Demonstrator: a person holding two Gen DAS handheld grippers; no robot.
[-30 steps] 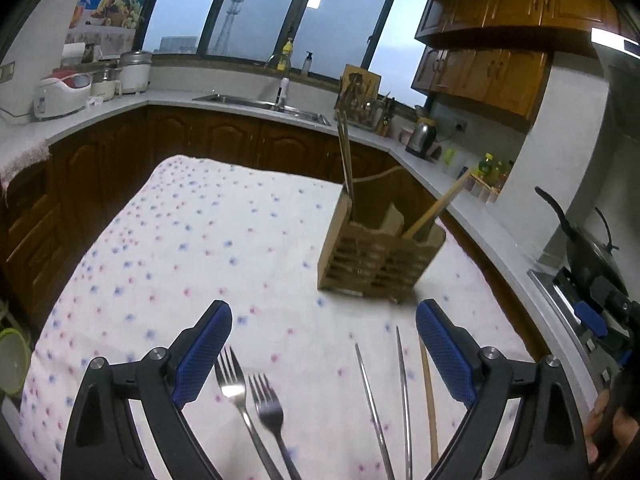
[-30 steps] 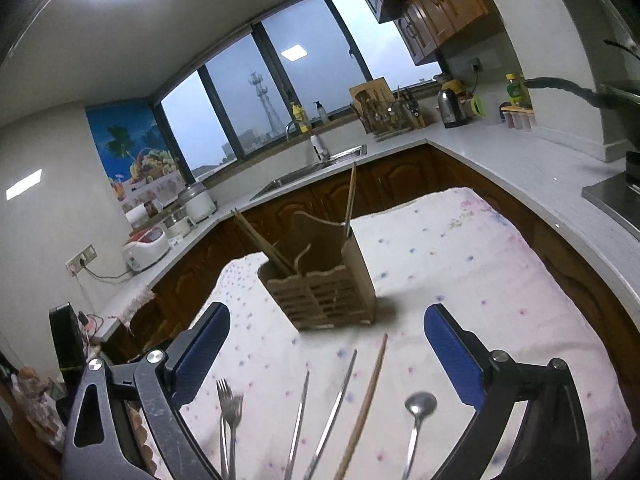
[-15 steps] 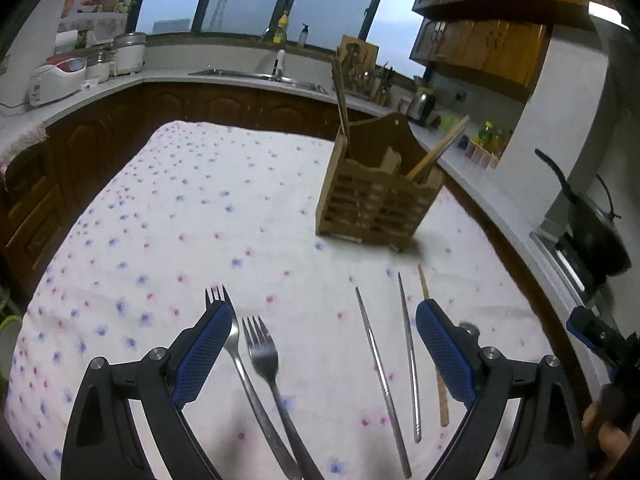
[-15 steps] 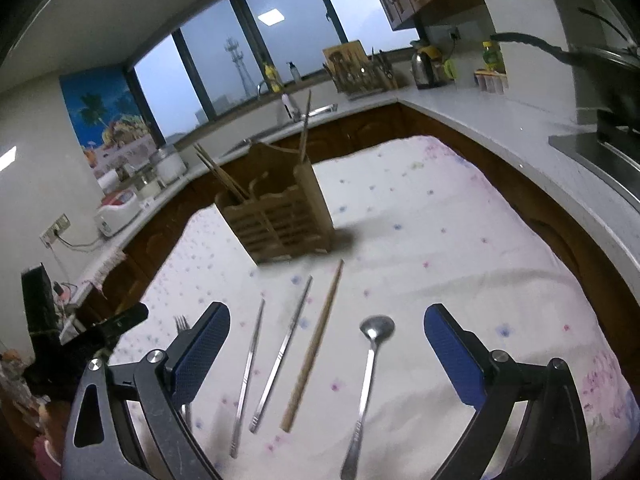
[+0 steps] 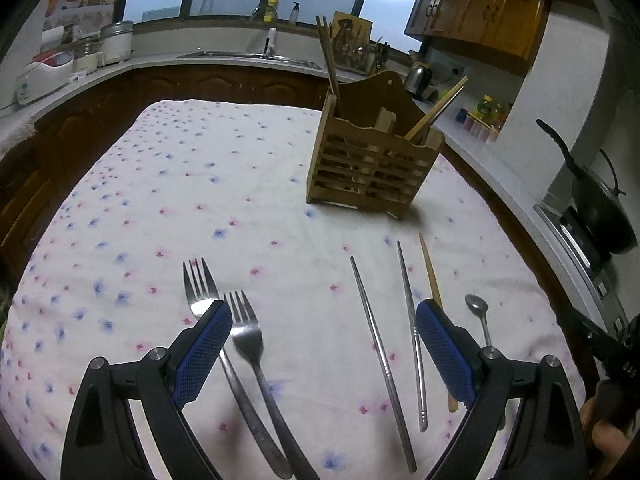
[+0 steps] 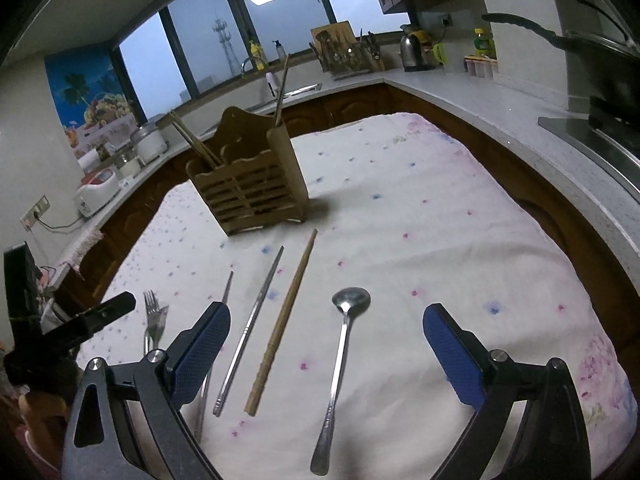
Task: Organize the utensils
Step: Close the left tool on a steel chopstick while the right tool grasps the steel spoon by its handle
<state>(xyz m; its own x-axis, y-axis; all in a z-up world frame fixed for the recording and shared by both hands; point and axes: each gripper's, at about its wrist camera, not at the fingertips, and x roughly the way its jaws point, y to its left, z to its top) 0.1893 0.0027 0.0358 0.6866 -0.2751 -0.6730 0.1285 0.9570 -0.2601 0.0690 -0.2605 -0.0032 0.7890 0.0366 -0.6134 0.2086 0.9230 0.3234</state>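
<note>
A wooden utensil holder (image 5: 374,164) (image 6: 250,182) with chopsticks in it stands on the flowered tablecloth (image 5: 160,200). In front of it lie two forks (image 5: 244,340) (image 6: 154,316), two metal chopsticks (image 5: 380,360) (image 6: 250,326), a wooden chopstick (image 5: 430,276) (image 6: 286,312) and a metal spoon (image 5: 478,312) (image 6: 340,360). My left gripper (image 5: 324,348) is open and empty, low over the forks and metal chopsticks. My right gripper (image 6: 326,352) is open and empty, with the spoon and wooden chopstick lying between its fingers.
Kitchen counters wrap around the table, with a sink (image 5: 248,54), rice cookers (image 5: 44,72) and a kettle (image 6: 412,52). A stove with a black wok (image 5: 600,208) is on the right. The other gripper shows at the frame edge (image 6: 72,332).
Both grippers have tilted down and moved lower toward the table, so more of the laid-out utensils shows between their fingers. Both stay open.
</note>
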